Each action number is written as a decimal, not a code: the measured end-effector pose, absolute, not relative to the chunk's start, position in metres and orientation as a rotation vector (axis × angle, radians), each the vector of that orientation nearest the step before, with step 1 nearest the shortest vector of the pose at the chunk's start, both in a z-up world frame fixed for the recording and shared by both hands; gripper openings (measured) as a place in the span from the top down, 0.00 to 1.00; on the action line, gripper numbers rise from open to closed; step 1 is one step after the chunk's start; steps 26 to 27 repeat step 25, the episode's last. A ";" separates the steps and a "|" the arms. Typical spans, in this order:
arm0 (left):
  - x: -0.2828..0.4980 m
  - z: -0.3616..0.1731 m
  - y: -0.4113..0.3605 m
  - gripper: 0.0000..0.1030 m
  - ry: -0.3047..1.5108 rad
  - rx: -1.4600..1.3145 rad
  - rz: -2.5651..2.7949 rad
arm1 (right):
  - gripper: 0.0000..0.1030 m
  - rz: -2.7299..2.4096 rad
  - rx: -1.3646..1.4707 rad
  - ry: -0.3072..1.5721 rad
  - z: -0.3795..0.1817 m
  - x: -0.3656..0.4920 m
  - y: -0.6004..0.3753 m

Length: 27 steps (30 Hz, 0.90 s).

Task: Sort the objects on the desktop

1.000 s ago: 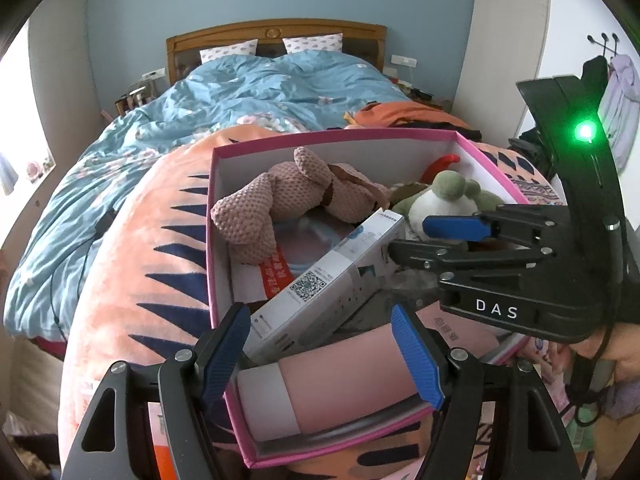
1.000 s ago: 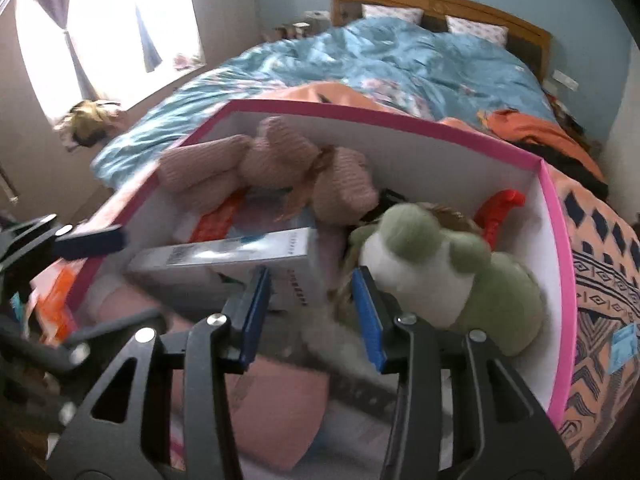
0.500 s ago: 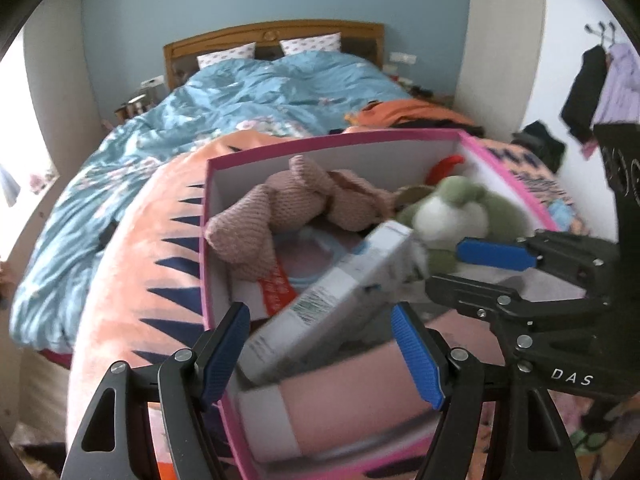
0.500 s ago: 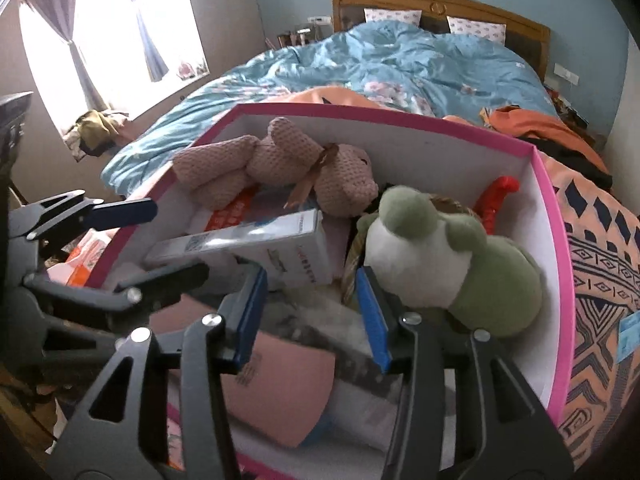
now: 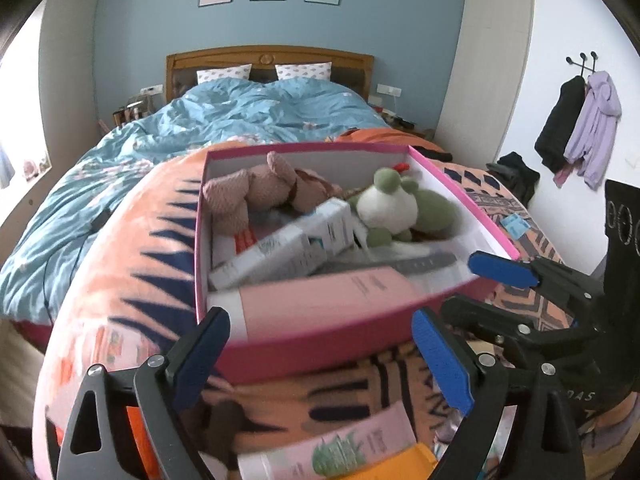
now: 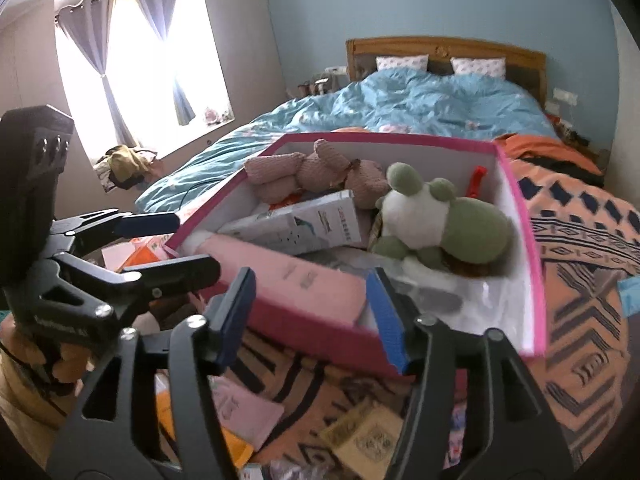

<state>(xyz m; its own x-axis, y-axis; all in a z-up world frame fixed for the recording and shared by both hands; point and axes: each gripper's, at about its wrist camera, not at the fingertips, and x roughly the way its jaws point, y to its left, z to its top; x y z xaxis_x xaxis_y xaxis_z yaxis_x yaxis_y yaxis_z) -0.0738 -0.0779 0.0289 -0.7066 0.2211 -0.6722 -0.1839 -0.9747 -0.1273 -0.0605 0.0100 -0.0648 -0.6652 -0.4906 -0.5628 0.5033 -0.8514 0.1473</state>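
Left wrist: my left gripper [image 5: 322, 354] sits just short of the near wall of the pink box [image 5: 320, 350], jaws opening, nothing between the pads. The box rests on the orange patterned blanket [image 5: 132, 248] at the foot end of the bed [image 5: 256, 116]. Inside: pink tube [image 5: 328, 298] lying flat along the near wall, white carton [image 5: 288, 246] tilted across the middle, its high end toward the far wall. Pink plush [image 5: 260, 192] in the far left corner, green frog plush [image 5: 404, 204] on the far right side, a red bit [image 5: 402, 166] behind it at the far wall. Right gripper [image 5: 472, 292] visible at the box's near right corner, outside it, fingers spread, empty. On the blanket in front of the box I see another pink tube with a plant print [image 5: 340, 452] and something orange, blurred.

Right wrist: my right gripper [image 6: 316, 316] is at the near edge of the box [image 6: 536, 264], jaws opening. The near wall and the pink tube's [image 6: 280, 276] end show between the fingers, but no pad touches them. Carton [image 6: 304, 228] leans behind the tube, frog plush [image 6: 436, 216] to the right, pink plush [image 6: 312, 172] at the far wall. Left gripper [image 6: 176, 242] is off the box's left corner, spread, empty. Loose packets, blurred, lie on the blanket [image 6: 592, 248] below the box.
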 end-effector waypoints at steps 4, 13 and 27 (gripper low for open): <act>-0.062 0.018 -0.076 0.09 -0.121 -1.114 2.700 | 0.32 -2.480 0.799 0.048 -0.069 -0.040 0.012; -0.043 0.007 -0.072 0.09 -0.147 -1.166 2.740 | 0.21 -2.515 0.801 0.069 -0.083 -0.014 0.014; -0.032 0.003 -0.067 0.09 -0.132 -1.156 2.808 | 0.12 -2.531 0.838 0.049 -0.093 -0.006 0.021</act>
